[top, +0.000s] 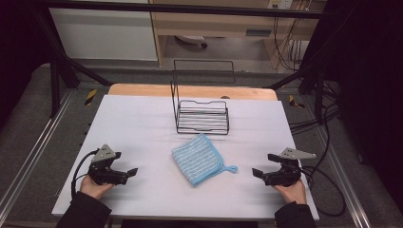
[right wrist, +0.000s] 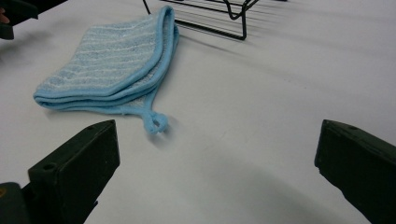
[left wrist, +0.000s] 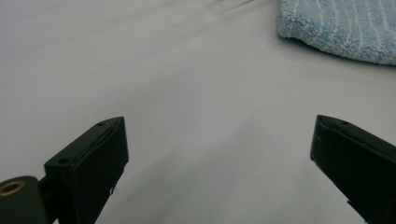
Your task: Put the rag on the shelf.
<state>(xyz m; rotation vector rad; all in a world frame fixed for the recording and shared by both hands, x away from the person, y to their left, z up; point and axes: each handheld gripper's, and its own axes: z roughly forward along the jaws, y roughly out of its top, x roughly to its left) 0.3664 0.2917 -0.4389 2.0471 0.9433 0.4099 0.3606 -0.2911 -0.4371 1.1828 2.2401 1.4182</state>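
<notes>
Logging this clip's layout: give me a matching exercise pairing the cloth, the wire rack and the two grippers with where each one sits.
Things:
1. blue cloth
2. wire rack
3. left gripper
4. right gripper

Places or states:
A. far centre of the table, empty
B. near right, open, facing the cloth's loop
C. centre, folded flat
D. near left, open, holding nothing

Pairs: 1-C, 2-A, 3-D, 4-B

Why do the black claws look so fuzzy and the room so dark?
In the left gripper view, the left claw sits too near the lens, so it blurs. In the high view, light falls on the white table cover, leaving the edges dark. The folded blue striped cloth looks sharp in the right gripper view.
</notes>
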